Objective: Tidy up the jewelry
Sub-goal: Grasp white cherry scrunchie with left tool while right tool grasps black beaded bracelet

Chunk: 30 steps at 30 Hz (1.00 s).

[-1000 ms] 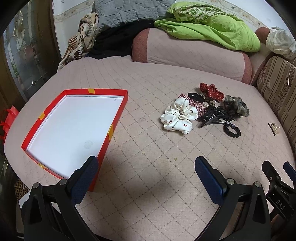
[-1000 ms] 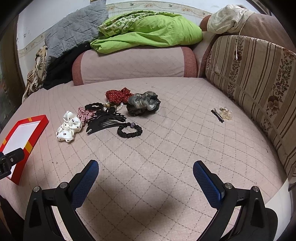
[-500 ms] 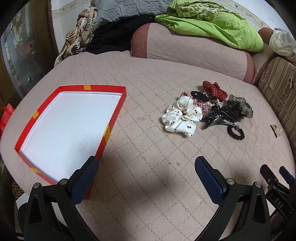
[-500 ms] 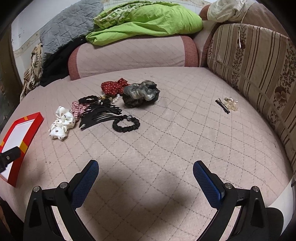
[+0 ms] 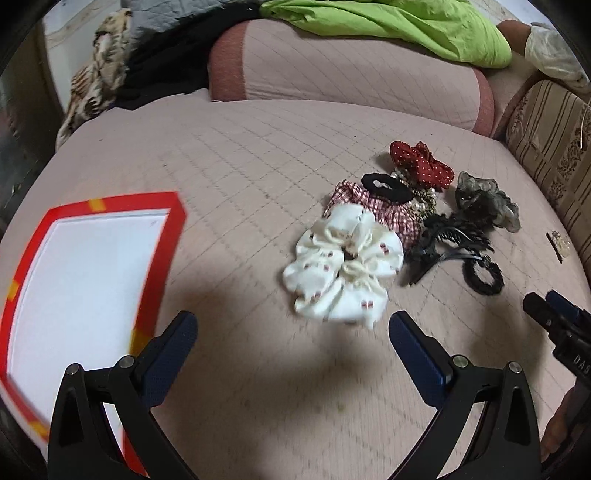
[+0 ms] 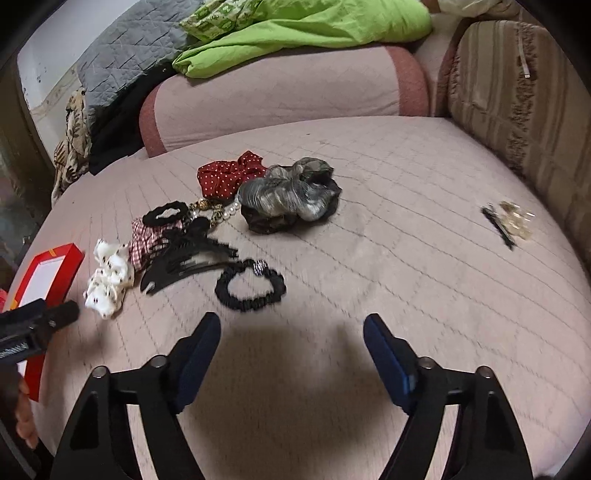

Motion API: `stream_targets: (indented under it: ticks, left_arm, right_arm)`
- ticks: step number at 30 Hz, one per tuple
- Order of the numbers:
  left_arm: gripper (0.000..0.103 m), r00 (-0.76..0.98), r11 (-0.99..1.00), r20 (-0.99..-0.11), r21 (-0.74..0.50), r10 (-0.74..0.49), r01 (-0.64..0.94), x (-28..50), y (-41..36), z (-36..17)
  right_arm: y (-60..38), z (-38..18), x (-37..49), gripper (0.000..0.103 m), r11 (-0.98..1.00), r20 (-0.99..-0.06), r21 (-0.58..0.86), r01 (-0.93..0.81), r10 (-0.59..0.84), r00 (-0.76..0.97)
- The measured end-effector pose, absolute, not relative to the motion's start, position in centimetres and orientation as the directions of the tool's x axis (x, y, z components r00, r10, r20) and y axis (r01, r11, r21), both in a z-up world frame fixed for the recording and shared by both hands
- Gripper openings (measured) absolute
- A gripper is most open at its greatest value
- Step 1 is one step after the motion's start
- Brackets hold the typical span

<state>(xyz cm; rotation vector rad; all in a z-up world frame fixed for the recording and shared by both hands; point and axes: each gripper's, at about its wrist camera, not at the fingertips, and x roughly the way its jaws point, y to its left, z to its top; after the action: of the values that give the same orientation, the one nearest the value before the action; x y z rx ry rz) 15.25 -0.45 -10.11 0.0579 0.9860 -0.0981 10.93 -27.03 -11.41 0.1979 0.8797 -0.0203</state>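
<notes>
pink quilted bed [image 5: 258, 155], bolster [image 5: 347, 74] w/ green blanket [image 6: 303, 22], striped cushion [image 6: 517, 103] at right.

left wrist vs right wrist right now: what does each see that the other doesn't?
Left wrist only: nearly the whole white floor of the red box, and the open left gripper just short of the white scrunchie.

Right wrist only: the open right gripper facing the black beaded hair tie, and the grey quilted blanket spread wide.

Both: the pile of red dotted scrunchie, grey organza scrunchie, black claw clips, the small clips near the striped cushion, and the green bedding.
</notes>
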Motion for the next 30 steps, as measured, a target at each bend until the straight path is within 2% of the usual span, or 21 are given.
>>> stream_targets:
  ticks: [4,10,15,16,17,18,19,20,21,23,26,30]
  left_arm:
    - [0.103,0.538,0.994,-0.838,-0.044,-0.092,0.101,17.9,-0.5,-11.4]
    - [0.099,0.511,0.988,-0.846,-0.104,-0.15,0.117,20.2,-0.8,-13.1]
    - [0.096,0.508,0.986,-0.848,-0.095,-0.154,0.14,20.6,-1.8,-14.2]
    - [0.088,0.515,0.985,-0.844,-0.083,-0.15,0.151,20.5,-2.2,-14.2]
    - [0.07,0.521,0.985,-0.842,-0.065,-0.141,0.163,20.3,-2.5,-14.2]
    - [0.06,0.528,0.984,-0.839,-0.049,-0.132,0.169,20.1,-2.8,-14.1]
    - [0.031,0.528,0.98,-0.835,-0.062,-0.154,0.188,19.8,-3.0,-13.8]
    - [0.01,0.52,0.978,-0.838,-0.075,-0.167,0.193,19.6,-3.2,-13.6]
    - [0.01,0.51,0.978,-0.843,-0.086,-0.174,0.191,19.5,-3.3,-13.4]
    - [0.01,0.53,0.982,-0.833,-0.077,-0.16,0.175,18.6,-3.4,-12.5]
    - [0.01,0.558,0.98,-0.812,-0.081,-0.172,0.184,16.7,-3.1,-10.8]
    - [0.01,0.589,0.977,-0.787,-0.084,-0.187,0.198,14.4,-1.8,-8.5]
  right_arm:
    - [-27.4,-12.3,13.4,0.073,0.978,-0.779,0.189,0.089,0.094,0.619]
    - [-26.8,-13.9,15.9,0.073,0.978,-0.798,0.195,0.072,0.115,0.592]
    - [-26.3,-14.3,16.3,0.073,0.985,-0.796,0.159,0.066,0.088,0.599]
    - [-26.2,-14.3,16.3,0.073,0.986,-0.794,0.155,0.064,0.086,0.601]
    - [-26.2,-14.3,16.2,0.064,0.987,-0.793,0.151,0.064,0.082,0.603]
    - [-26.1,-14.4,16.2,0.046,0.988,-0.792,0.143,0.065,0.075,0.605]
    - [-26.0,-14.4,16.2,0.037,0.988,-0.793,0.137,0.064,0.07,0.605]
    - [-25.9,-14.4,16.1,0.025,0.989,-0.795,0.132,0.063,0.067,0.603]
    - [-25.9,-14.4,16.0,0.016,0.989,-0.794,0.134,0.063,0.069,0.603]
    - [-26.2,-14.2,15.7,0.011,0.982,-0.795,0.176,0.064,0.104,0.598]
    - [-26.6,-13.6,14.7,0.009,0.966,-0.79,0.249,0.064,0.164,0.591]
    - [-26.1,-11.8,12.4,0.009,0.96,-0.77,0.277,0.041,0.196,0.607]
